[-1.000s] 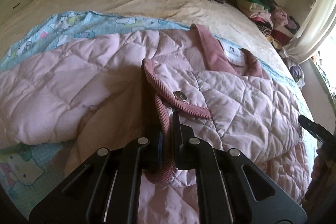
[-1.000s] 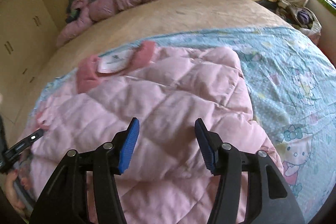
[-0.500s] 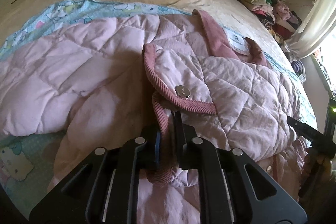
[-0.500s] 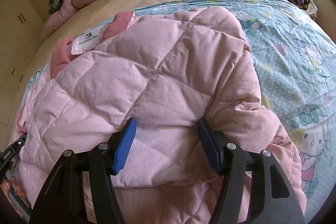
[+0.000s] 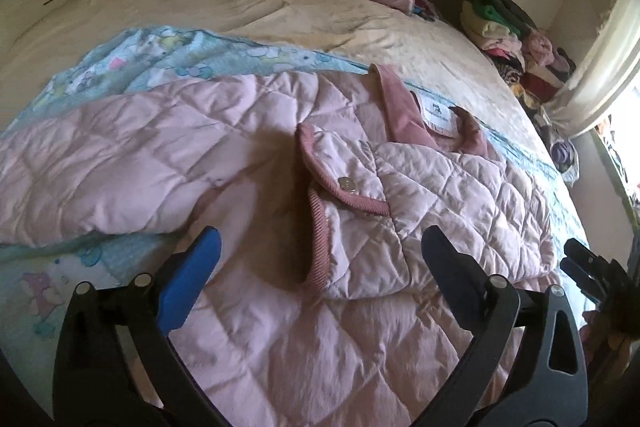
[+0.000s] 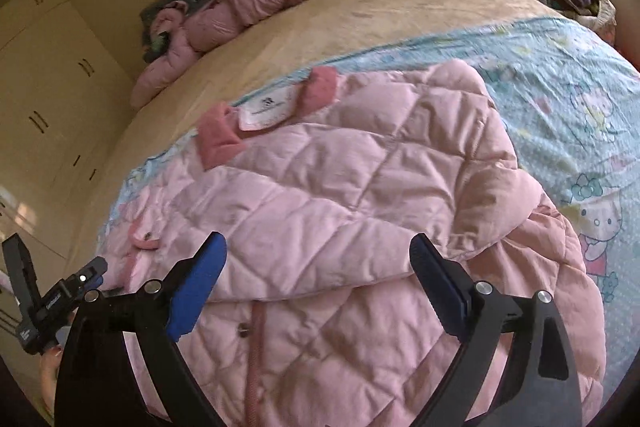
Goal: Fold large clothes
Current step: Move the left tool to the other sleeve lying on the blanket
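Bed [image 5: 248, 11]: big, cartoon sheet on top. Pink jacket [image 5: 440, 195] lies in middle, both sleeves folded in. Left tool [image 5: 320, 251] and right tool [image 6: 318, 257] both opening, nothing between pads. Next, I think: grab hem at 6 o'clock, fold toward collar at 12.

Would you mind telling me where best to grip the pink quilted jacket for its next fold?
Probably the bottom hem of the pink quilted jacket, coming from the near edge: both sleeves already lie folded across the body, so the hem could lift toward the collar.
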{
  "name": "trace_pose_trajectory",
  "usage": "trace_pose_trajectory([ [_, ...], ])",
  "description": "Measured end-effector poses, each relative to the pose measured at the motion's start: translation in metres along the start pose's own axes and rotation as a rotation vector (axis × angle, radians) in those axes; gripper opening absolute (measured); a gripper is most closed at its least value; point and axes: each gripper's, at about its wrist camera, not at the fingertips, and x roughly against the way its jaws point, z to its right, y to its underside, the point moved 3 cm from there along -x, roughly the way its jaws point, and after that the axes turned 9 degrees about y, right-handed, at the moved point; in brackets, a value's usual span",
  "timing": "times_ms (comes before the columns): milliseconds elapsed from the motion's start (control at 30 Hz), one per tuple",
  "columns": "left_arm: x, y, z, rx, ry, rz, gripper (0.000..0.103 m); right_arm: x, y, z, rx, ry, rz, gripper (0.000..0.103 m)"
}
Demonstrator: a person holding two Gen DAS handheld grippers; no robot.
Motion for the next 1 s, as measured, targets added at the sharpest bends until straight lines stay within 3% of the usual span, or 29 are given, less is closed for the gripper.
trace_pose_trajectory([
  [433,0.048,0.003,-0.020,-0.014,-0.058,0.031,0.094,0.035,0.004,-0.048,0.069,-0.045,0.073,0.092],
  [1000,0.107,0.014,-0.091,0.085,-0.132,0.096,0.094,0.051,0.013,-0.144,0.204,-0.122,0.099,0.092],
])
